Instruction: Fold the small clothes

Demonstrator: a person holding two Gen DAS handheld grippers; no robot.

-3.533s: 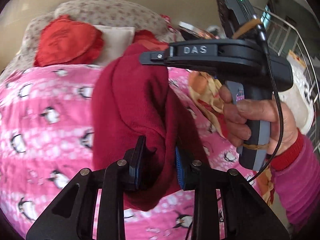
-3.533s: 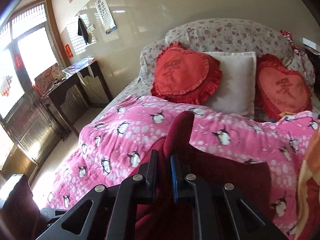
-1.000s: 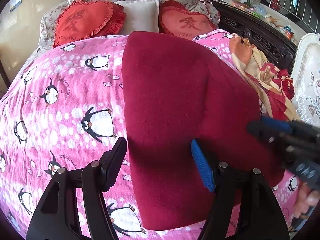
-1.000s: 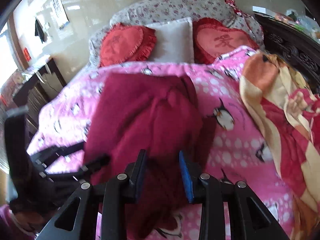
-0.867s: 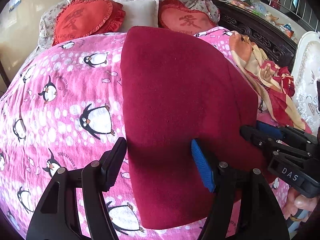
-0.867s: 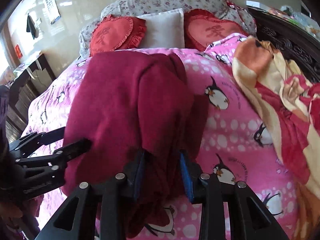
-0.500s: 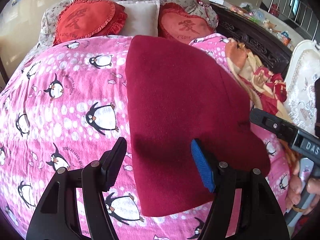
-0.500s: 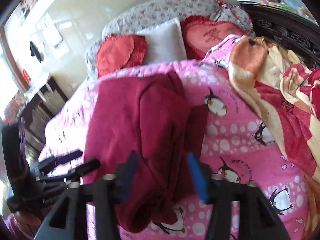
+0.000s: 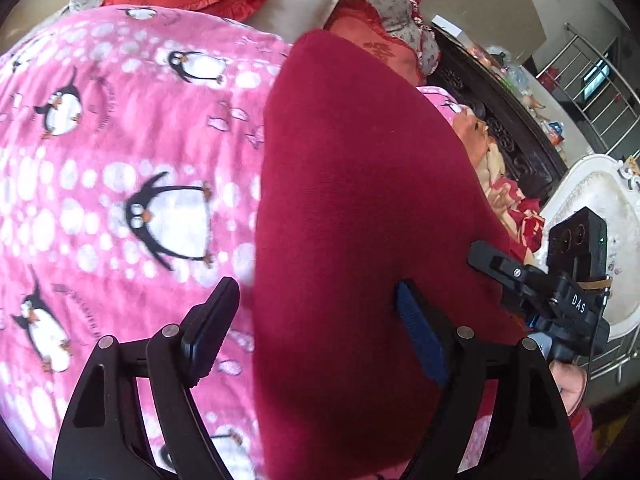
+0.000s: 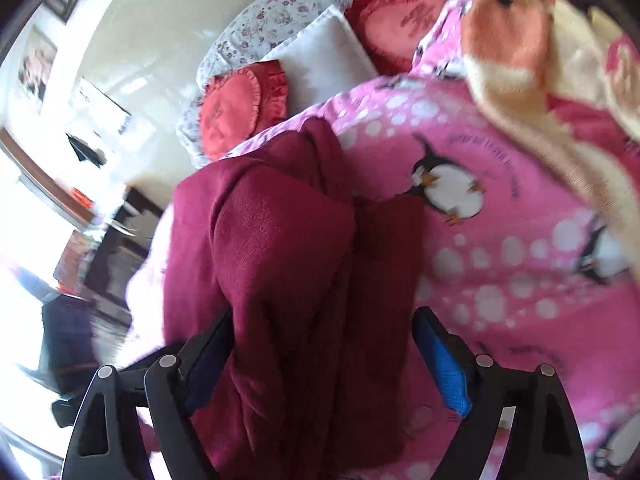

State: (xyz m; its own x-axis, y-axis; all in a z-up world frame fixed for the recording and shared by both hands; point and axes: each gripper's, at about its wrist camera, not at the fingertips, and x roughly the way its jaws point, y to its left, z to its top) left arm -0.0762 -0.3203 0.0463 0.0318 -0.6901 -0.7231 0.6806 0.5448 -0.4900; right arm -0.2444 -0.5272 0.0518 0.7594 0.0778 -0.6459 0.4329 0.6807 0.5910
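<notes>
The dark red garment [image 9: 360,216] lies folded on the pink penguin blanket [image 9: 120,128] that covers the bed, and it reaches from the near edge of the bed up toward the pillows. The left gripper [image 9: 316,320] has its fingers wide apart and grips nothing — one finger is over the blanket just beside the left edge of the cloth, the other is over the cloth itself. The right gripper [image 10: 324,344] also stands with its fingers spread; the bunched right side of the garment [image 10: 288,264], where the cloth makes thick ridges, lies between them, but I cannot tell if the pads touch it. In the left wrist view the right gripper [image 9: 496,268] is seen at the right edge of the garment, with the letters DAS on its body, and part of the person's right hand [image 9: 572,388] shows under it. At the head of the bed there are two red heart cushions [image 10: 240,104], a white pillow [image 10: 324,60] between them and a flowered pillow [image 10: 272,12] behind. Along the right side of the bed an orange and cream blanket [image 10: 540,60] lies crumpled on the pink one, close to the garment but apart from it. A dark carved bed frame [image 9: 500,128] and a white chair [image 9: 592,216] stand beyond it — this right view is blurred at the left
</notes>
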